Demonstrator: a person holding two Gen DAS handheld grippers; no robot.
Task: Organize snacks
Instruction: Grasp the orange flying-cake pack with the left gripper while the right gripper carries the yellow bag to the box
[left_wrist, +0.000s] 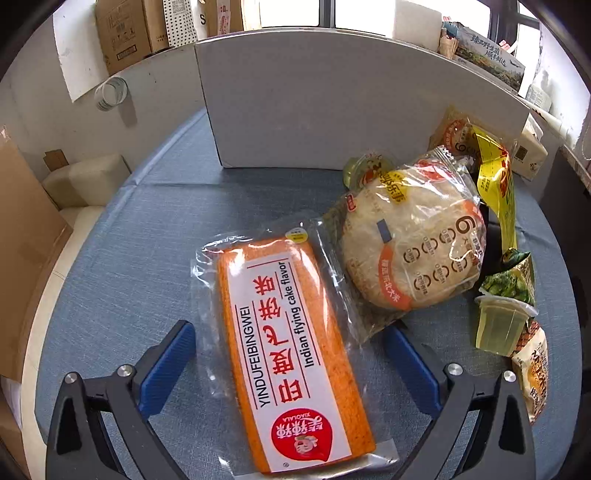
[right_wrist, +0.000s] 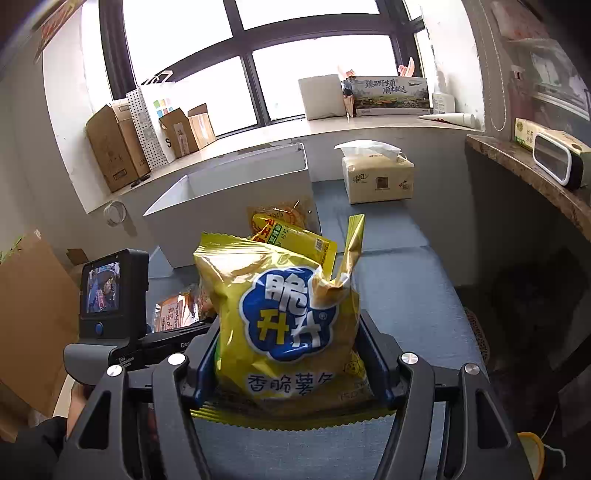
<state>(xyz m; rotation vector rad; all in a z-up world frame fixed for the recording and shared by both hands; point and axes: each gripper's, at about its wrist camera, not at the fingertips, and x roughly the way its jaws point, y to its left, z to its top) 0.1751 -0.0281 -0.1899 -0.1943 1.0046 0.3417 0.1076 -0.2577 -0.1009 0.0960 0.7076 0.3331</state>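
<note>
Right claw (right_wrist: 290, 354) pinches the yellow chip bag (right_wrist: 284, 317); left claw (left_wrist: 291, 365), spread, should straddle the cake pack (left_wrist: 288, 354) squarely before closing.

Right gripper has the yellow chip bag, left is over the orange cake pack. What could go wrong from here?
1. The right gripper squeezes the puffy yellow chip bag low down; it may slip or the chips may crush.
2. The open left gripper straddles the orange cake pack, whose wrapper overlaps the round flatbread pack; lifting could drag that.
</note>
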